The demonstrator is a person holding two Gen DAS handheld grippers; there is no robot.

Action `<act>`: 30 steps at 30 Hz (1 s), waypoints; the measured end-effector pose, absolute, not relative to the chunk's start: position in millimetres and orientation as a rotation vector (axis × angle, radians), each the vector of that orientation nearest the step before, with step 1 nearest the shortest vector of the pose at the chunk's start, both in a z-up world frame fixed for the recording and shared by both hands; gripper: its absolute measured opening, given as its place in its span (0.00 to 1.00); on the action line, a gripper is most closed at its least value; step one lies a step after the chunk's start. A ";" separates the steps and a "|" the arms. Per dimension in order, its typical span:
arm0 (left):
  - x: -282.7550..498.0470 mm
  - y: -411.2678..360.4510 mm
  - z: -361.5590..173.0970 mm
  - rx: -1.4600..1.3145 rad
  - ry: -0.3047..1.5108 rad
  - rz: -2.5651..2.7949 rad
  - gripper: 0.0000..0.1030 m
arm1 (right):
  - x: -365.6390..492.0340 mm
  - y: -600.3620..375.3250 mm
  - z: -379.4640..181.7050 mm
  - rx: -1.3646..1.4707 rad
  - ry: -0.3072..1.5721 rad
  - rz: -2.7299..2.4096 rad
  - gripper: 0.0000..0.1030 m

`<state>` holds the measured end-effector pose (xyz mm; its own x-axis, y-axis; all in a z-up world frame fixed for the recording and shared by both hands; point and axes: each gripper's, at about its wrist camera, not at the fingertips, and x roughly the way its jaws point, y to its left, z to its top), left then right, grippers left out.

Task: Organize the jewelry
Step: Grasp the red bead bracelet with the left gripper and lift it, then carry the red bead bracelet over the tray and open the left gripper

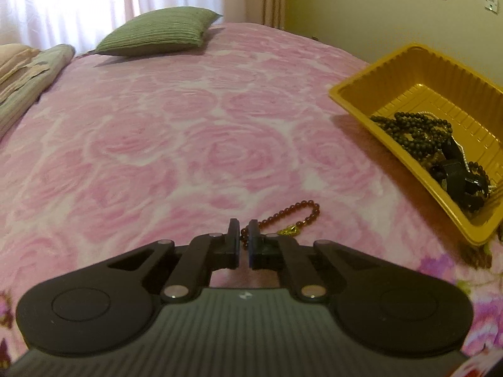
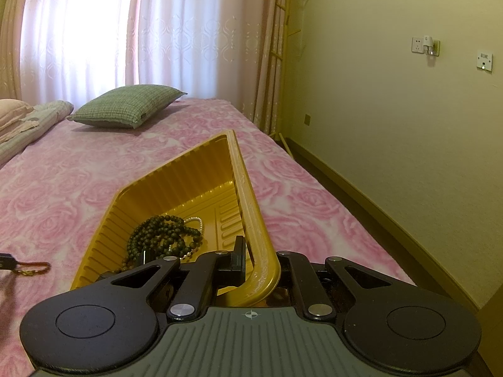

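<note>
Down at the bottom centre of the left wrist view, my left gripper (image 1: 242, 232) has its jaws drawn nearly together, pinching one end of a dark red bead bracelet (image 1: 295, 212); the rest of the loop and its small gold charm (image 1: 287, 231) lie on the pink rose bedspread (image 1: 157, 132) just beyond the fingertips. Over in the right wrist view, my right gripper (image 2: 256, 260) is clamped on the near rim of the yellow plastic tray (image 2: 248, 188), one finger inside the wall and the other hidden behind it. Inside the tray a heap of dark beaded necklaces (image 2: 160, 235) lies with a strand of white pearls (image 2: 196, 223), toward the near left corner. From the left wrist view the tray sits at the right edge of the frame, apart from the bracelet. Farther back, upper left, a green pillow (image 1: 157, 31) lies before the bright curtains (image 2: 94, 31). No readable brand or lettering shows anywhere; wall sockets (image 2: 419, 45) at upper right are too small to read.
</note>
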<state>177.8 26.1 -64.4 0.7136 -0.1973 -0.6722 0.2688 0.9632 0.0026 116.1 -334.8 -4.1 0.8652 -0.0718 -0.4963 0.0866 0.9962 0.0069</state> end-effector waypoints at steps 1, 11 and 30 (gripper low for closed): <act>175.4 30.0 -63.2 0.098 0.731 -0.252 0.04 | 116.0 -334.2 -4.0 0.029 0.518 -0.083 0.07; 163.1 43.9 -60.0 0.090 0.729 -0.227 0.04 | 115.2 -334.2 -3.3 0.028 0.516 -0.082 0.07; 167.0 37.7 -24.0 0.126 0.656 -0.259 0.04 | 112.0 -333.2 0.1 0.025 0.510 -0.078 0.07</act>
